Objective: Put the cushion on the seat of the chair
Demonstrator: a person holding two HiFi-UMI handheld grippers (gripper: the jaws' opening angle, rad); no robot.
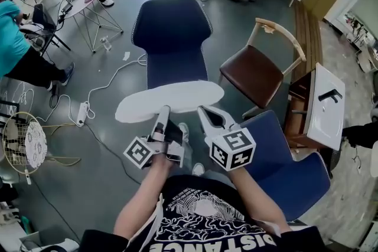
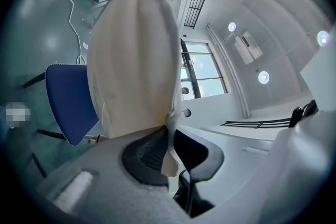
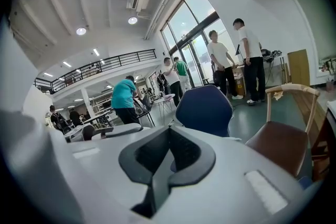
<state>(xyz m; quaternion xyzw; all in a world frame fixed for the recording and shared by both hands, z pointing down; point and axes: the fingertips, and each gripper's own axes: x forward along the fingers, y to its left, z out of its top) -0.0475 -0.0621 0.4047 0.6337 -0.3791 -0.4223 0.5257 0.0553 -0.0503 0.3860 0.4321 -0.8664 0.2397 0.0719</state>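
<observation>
Your plain oval fabric cushion (image 1: 171,100) is off-white, and creamier in the left gripper view. The dark navy-blue moulded chair (image 1: 172,32) beyond it has a pale dotted line running round its edge. The wooden-framed chair (image 1: 260,71) beside that has a reddish-brown seat and a light tan frame. Your left gripper (image 1: 163,108) and right gripper (image 1: 204,109) are light grey with black jaw pads. Each carries a white cube with black square markers. The smooth floor (image 1: 112,150) is a dull grey-green. Your T-shirt (image 1: 201,215) is black with a white print.
</observation>
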